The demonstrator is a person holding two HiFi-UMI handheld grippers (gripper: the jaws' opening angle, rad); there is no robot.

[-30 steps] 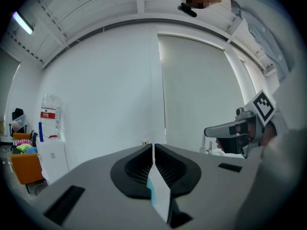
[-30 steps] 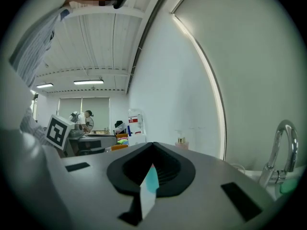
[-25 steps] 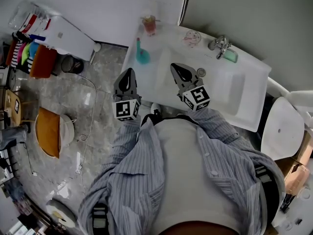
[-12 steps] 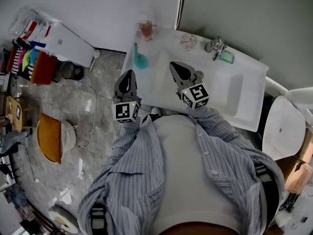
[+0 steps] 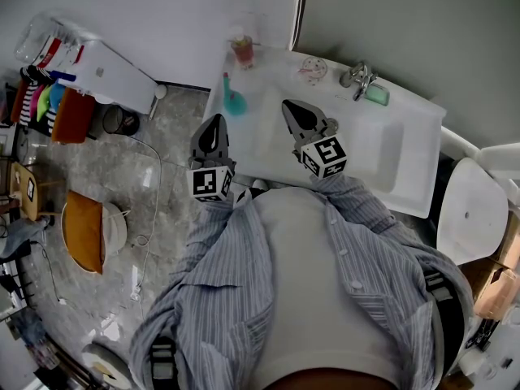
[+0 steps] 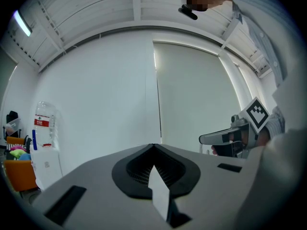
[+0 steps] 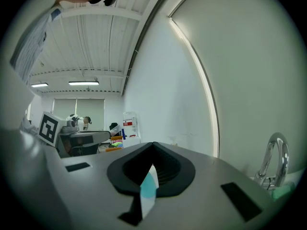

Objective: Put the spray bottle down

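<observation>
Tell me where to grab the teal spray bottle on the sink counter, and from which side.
Grip the teal spray bottle at its narrow neck, above the rounded body, coming level from the person's side with the left gripper, which is nearest. It seems to stand upright by the counter's left edge, with a cup behind it. The shut jaws must open first.

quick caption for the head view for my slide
Head view: left hand-held gripper and right hand-held gripper shut and empty at the sink counter, teal spray bottle standing on its left end.
</observation>
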